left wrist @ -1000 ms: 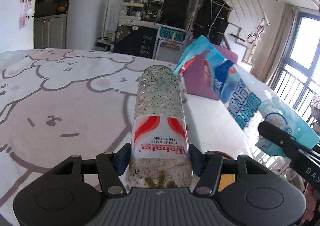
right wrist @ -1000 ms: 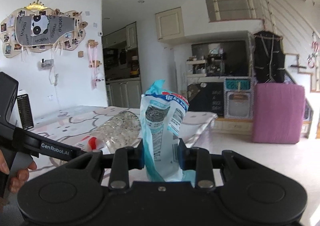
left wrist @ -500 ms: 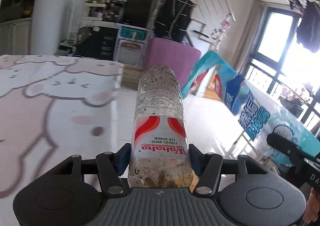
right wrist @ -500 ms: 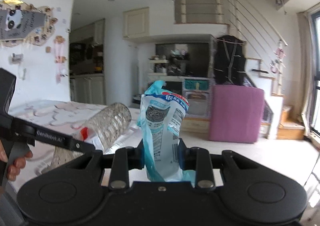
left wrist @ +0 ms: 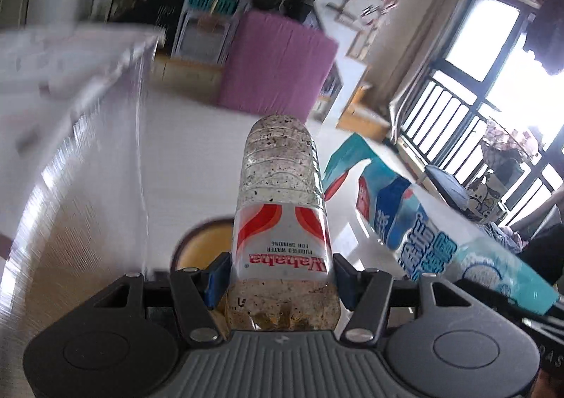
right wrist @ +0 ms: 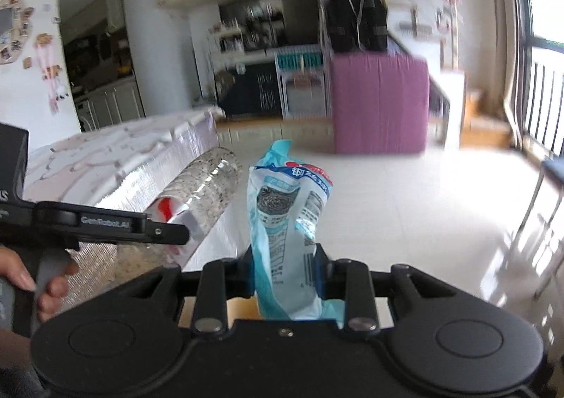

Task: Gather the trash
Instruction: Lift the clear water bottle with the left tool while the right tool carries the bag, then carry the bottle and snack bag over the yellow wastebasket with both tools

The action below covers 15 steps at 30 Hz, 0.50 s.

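My left gripper (left wrist: 280, 280) is shut on a dirty clear plastic bottle (left wrist: 280, 200) with a red and white label, held in the air past the table's edge. The bottle also shows in the right wrist view (right wrist: 201, 193), left of centre. My right gripper (right wrist: 285, 269) is shut on a blue and white plastic wrapper (right wrist: 287, 221) that stands up between its fingers. The wrapper also shows at the right of the left wrist view (left wrist: 423, 228). A round yellow-lined bin (left wrist: 201, 246) sits on the floor right below the bottle.
The table with a cartoon cloth (right wrist: 123, 147) lies to the left; its edge (left wrist: 105, 91) is blurred. A purple box (right wrist: 379, 102) stands on the pale tiled floor ahead. A balcony window with railings (left wrist: 476, 116) is at the right.
Both grippers swung right, off the table and downward, still holding the bottle and the wrapper. The floor and the yellow-lined bin have come into the left wrist view.
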Motion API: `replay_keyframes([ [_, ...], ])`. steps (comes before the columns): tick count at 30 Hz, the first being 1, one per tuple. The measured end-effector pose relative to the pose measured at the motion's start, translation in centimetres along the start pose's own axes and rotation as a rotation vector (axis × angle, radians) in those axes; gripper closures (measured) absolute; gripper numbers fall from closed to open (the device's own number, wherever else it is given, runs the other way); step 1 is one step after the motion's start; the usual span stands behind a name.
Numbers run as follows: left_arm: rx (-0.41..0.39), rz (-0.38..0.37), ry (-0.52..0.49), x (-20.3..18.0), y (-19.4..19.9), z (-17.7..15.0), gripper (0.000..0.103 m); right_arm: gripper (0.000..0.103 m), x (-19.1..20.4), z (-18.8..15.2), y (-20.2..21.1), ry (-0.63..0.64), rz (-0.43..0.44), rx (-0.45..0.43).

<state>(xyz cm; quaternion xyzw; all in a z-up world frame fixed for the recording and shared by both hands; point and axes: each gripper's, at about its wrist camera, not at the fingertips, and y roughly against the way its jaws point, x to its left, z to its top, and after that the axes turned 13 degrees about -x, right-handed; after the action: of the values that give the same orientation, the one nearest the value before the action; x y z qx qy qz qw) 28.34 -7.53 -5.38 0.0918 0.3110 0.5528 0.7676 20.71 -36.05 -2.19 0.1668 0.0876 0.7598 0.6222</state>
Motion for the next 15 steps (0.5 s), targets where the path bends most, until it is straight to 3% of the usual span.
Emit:
replay_keyframes([
  [9,0.063,0.051,0.099,4.5,-6.0,-1.8,0.042,0.072,-1.6,-3.8,-9.5,-0.084,0.068,0.343],
  [15,0.122,0.052,0.152,6.5,-9.4,-3.3,0.042,0.071,-2.6,-6.3,-16.6,-0.120,-0.021,0.502],
])
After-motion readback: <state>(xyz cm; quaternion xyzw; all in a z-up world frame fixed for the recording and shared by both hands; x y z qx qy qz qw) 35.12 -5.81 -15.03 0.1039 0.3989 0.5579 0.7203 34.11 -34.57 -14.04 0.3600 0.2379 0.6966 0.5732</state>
